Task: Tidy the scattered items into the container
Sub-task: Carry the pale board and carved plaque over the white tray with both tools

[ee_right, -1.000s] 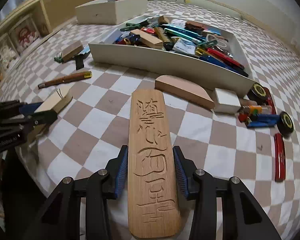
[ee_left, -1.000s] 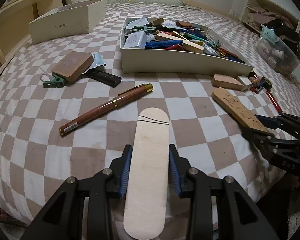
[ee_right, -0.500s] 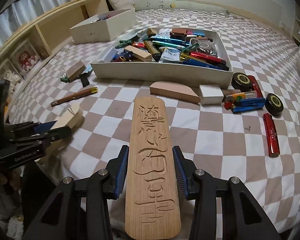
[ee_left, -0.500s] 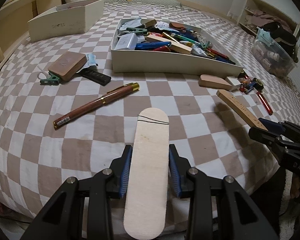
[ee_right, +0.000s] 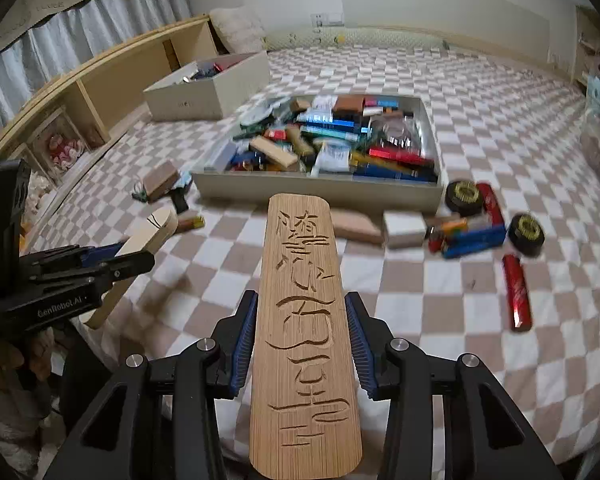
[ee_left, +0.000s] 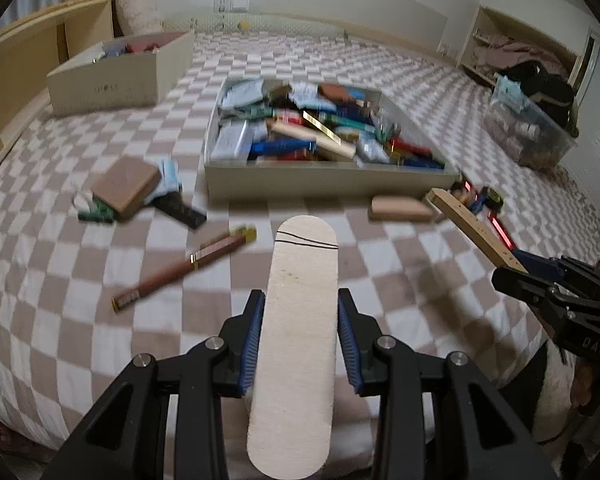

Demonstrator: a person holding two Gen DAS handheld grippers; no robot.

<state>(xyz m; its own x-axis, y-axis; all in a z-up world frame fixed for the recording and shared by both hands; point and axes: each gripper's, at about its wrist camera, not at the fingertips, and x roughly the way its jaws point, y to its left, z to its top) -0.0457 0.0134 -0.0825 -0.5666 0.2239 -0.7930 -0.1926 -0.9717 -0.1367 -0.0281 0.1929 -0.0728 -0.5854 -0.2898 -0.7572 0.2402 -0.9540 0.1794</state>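
My left gripper (ee_left: pixel 300 338) is shut on a pale wooden slat (ee_left: pixel 300 320) with rounded ends and a thin black line near its tip, held above the checkered bed. My right gripper (ee_right: pixel 302 342) is shut on a brown wooden plaque (ee_right: pixel 304 320) carved with characters. Beyond both lies the grey tray (ee_left: pixel 328 184) (ee_right: pixel 320 194), crammed with pens, boxes and packets. Loose on the bed lie a brown pen (ee_left: pixel 180 272), a brown block (ee_left: pixel 126 188) on a green clip, a black bar (ee_left: pixel 182 210), a wood wedge (ee_left: pixel 400 209) (ee_right: pixel 358 226), a white box (ee_right: pixel 404 229), two black discs (ee_right: pixel 464 197) and a red tube (ee_right: pixel 518 296).
A second beige box (ee_left: pixel 112 80) (ee_right: pixel 204 92) stands at the back left by a wooden shelf headboard (ee_right: pixel 112 80). A clear plastic bin (ee_left: pixel 528 132) sits off the bed at the right. Each gripper shows in the other's view: the left gripper (ee_right: pixel 100 268), the right gripper (ee_left: pixel 556 284).
Both grippers have risen with their wooden pieces still clamped, so the tray and the far end of the bed show from higher up. Nothing on the bed has moved.
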